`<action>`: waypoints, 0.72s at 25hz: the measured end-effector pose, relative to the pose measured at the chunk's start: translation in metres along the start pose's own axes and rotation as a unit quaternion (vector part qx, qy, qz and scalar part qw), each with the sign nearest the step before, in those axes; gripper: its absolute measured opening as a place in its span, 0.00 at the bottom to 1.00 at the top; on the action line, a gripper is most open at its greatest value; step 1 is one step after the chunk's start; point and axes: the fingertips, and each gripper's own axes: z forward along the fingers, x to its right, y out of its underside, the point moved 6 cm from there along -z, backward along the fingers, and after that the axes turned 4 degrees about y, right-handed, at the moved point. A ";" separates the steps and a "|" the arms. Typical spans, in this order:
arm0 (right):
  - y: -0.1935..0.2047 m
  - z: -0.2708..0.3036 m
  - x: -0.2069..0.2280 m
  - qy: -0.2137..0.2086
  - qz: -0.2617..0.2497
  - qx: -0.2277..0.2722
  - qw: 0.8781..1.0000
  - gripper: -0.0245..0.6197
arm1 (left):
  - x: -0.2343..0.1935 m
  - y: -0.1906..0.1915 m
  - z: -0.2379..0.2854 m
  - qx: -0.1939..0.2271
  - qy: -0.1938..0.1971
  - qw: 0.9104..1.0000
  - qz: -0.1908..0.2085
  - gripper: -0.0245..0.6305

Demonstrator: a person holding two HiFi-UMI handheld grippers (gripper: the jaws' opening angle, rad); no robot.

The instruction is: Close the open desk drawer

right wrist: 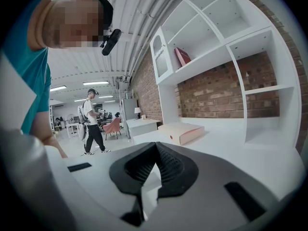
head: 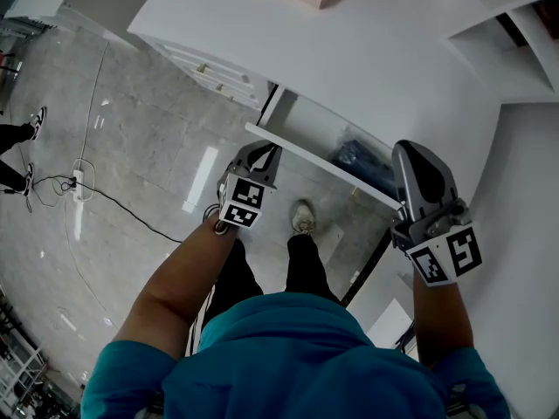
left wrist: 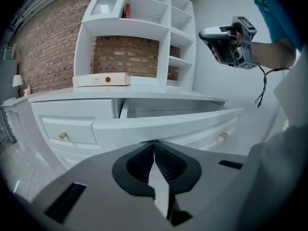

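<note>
Brick wall [left wrist: 53,52] is backing a white desk with a shelf unit [left wrist: 134,27] on its worktop [head: 349,51]; glossy grey floor [head: 148,138] below.

Left gripper [left wrist: 154,144]: fingers [left wrist: 139,166] are pressing together, nothing between them. Tips are sitting right at the lower edge of the drawer [left wrist: 168,124] front; can't tell if they're touching it.

Right gripper [right wrist: 155,146]: fingers [right wrist: 137,170] are also clenching on nothing. A hand is holding it up, well above the drawer, pointing along the worktop toward a flat box [right wrist: 180,131].

Drawer is standing pulled out from under the worktop, mid-desk, between shut drawer fronts with a brass knob [left wrist: 62,136] on one side and another knob [left wrist: 223,135] on the other. Head view is showing a dark bundle [head: 362,160] lying inside, toward the right end; can't make out what it is. Rest of the interior that shows is looking bare white.

Flat box is lying shut on the worktop, under the shelves. A red book [right wrist: 183,57] is leaning in an upper shelf compartment; the other compartments in view are showing nothing.

Another person [right wrist: 94,124] is walking in the background.
</note>
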 end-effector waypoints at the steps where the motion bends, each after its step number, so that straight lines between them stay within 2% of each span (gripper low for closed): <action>1: 0.000 0.000 0.001 0.001 0.000 0.000 1.000 0.07 | -0.001 -0.001 0.001 -0.001 0.000 1.000 -0.001 0.06; 18: 0.000 0.003 0.022 0.015 0.002 0.000 1.000 0.07 | -0.011 -0.019 0.027 0.011 0.002 1.000 0.003 0.06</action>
